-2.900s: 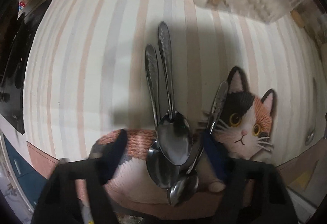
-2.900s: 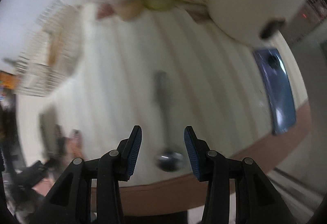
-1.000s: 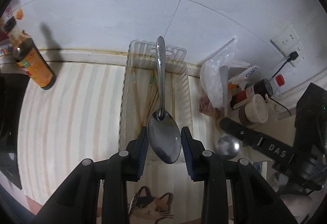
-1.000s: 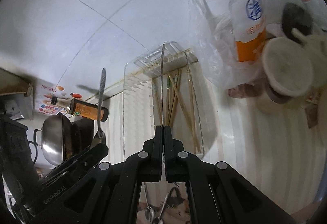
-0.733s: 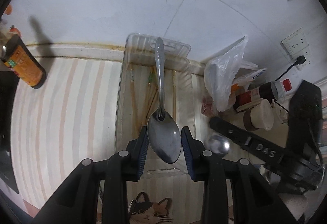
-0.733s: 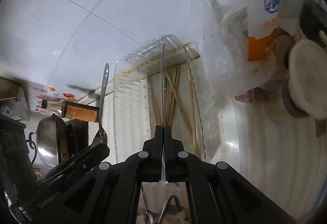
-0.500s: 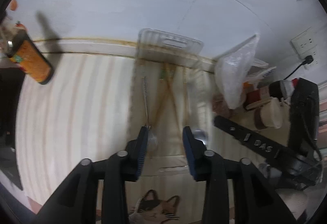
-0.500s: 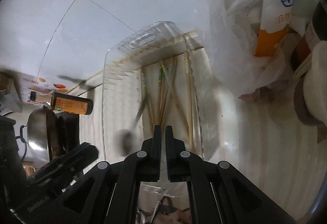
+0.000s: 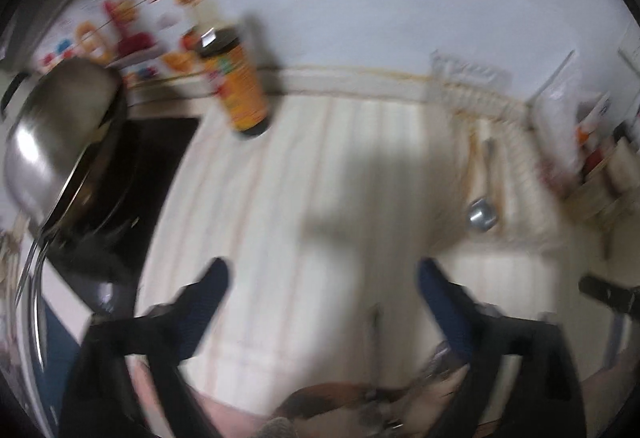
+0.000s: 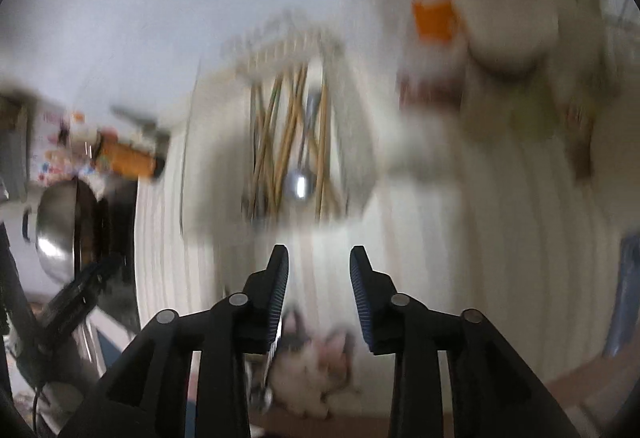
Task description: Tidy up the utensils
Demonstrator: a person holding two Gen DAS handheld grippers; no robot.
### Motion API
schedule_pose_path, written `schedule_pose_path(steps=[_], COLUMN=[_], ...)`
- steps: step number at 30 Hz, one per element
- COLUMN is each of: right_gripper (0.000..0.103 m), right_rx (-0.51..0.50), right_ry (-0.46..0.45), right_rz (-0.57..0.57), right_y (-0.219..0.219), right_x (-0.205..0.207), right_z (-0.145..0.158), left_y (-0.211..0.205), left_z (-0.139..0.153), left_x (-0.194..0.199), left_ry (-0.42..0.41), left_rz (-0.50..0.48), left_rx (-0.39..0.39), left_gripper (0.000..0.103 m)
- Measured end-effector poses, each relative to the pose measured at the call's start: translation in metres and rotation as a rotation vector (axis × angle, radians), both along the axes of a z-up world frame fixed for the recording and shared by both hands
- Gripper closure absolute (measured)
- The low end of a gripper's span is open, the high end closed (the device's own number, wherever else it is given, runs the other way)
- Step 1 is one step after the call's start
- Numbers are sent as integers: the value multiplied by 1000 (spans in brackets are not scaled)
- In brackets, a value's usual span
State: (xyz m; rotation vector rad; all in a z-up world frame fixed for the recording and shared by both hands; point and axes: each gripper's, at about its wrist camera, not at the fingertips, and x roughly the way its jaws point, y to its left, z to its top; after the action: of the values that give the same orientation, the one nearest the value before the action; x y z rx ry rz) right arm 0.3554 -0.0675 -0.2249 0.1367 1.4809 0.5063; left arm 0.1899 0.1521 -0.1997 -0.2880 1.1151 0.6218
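Both views are motion-blurred. A clear plastic tray (image 10: 356,142) holds several wooden chopsticks (image 10: 276,126) and a metal spoon (image 10: 298,182). In the left wrist view the tray (image 9: 516,126) is at the far right with the spoon bowl (image 9: 482,216) in it. My left gripper (image 9: 322,292) is wide open and empty over the striped cloth. My right gripper (image 10: 319,280) is open and empty, just short of the tray's near end. More spoons (image 10: 262,378) lie on the cat mat (image 10: 312,366) below it.
A sauce bottle (image 9: 236,94) stands at the back by the wall. A steel pot (image 9: 56,142) sits on a black stove at the left. A plastic bag, jars and a bowl (image 10: 508,38) crowd the right of the tray.
Both grippers have opened and let go of their spoons, which now lie in the tray. Both grippers have pulled back; the left has swung left toward the stove.
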Motion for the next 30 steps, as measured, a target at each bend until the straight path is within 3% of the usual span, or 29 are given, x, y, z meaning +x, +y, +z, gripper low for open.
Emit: schedule_pose_path(steps=[6, 10, 14, 16, 20, 22, 24, 26, 30], right_gripper=[63, 63, 63, 62, 60, 66, 86, 91, 94], right_rx=[-49, -92, -167, -230, -344, -399, -445, -425, -522], right_ry=[182, 227, 202, 177, 119, 82, 41, 36, -21], right_rz=[68, 91, 131, 165, 227, 276, 321, 357, 440], right_y=[34, 63, 93, 109, 135, 145, 147, 142, 120], right_x=[-81, -109, -120, -124, -137, -143, -148, -147, -136], right_z=[-68, -97, -107, -111, -112, -112, -111, -111, -113], left_y=[-1, 1, 0, 1, 7, 10, 15, 18, 28], left_z=[-61, -109, -139, -154, -154, -156, -157, -159, -163], left_x=[-67, -101, -117, -122, -131, -133, -134, -136, -138], left_ry=[157, 248, 289, 295, 207, 186, 170, 149, 113], left_rz=[89, 138, 162, 173, 214, 216, 224, 232, 239], left_rx=[65, 21, -47, -96, -132, -160, -188, -210, -228], left_gripper=[0, 0, 0, 0, 0, 0, 0, 0, 0])
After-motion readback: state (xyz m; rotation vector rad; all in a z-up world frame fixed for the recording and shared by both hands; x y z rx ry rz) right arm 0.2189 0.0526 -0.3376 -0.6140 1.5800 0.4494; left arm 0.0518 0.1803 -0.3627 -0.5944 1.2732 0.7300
